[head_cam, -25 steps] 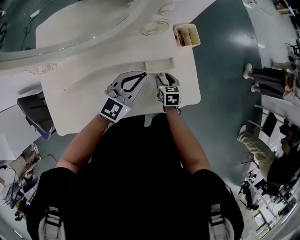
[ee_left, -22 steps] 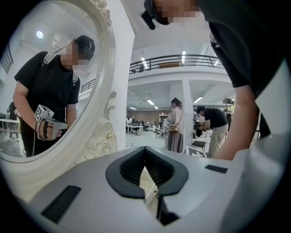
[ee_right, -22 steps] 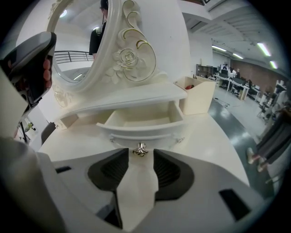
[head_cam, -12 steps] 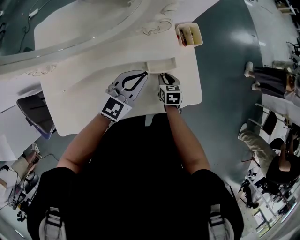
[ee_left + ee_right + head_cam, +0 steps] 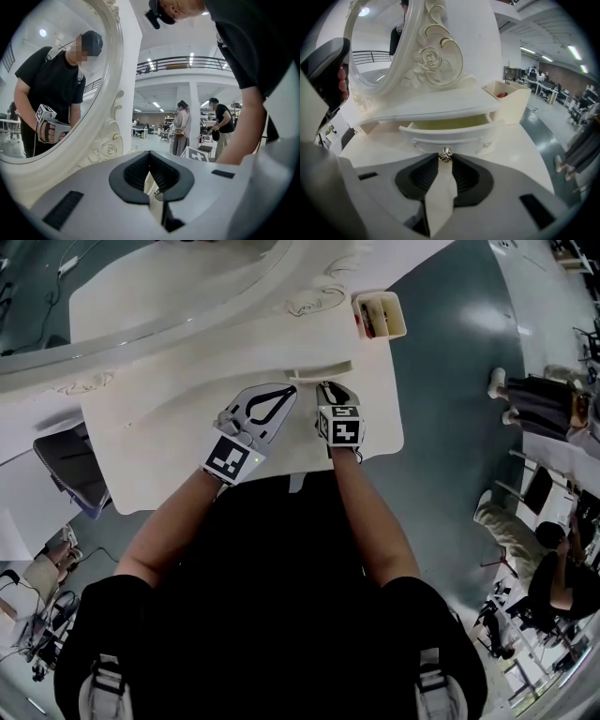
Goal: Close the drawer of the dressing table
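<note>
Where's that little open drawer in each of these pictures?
Head view: the drawer sits top centre, just below the mirror frame.
Left gripper view: drawer not made out; the mirror frame fills the left.
Right gripper view: centre, drawer open, its knob below, mirror frame above.
Shared landmark: the carved mirror frame.
</note>
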### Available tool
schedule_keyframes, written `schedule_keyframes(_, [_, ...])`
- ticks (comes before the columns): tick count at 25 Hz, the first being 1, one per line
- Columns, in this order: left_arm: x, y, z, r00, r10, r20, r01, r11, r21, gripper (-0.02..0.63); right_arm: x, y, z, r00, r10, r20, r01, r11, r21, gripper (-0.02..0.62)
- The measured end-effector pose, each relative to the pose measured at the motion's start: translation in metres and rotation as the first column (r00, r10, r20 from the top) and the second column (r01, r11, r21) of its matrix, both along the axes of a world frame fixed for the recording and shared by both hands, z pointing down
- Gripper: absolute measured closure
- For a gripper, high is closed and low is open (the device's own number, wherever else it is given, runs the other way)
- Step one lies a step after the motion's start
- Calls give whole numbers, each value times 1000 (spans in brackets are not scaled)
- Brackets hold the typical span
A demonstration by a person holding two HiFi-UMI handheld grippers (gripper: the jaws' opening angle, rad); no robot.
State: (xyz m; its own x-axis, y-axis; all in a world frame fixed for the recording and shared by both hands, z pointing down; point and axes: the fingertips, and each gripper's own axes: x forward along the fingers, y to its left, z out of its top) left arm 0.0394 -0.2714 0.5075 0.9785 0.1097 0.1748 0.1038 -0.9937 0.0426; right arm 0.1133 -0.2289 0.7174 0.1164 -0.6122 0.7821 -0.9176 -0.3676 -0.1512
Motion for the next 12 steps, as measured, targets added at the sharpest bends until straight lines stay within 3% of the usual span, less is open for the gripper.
schedule_keyframes(12, [2, -5, 2, 1000, -13, 8, 13, 1000, -13, 615, 12, -19, 2, 1000, -19, -11, 19, 1000, 4, 500])
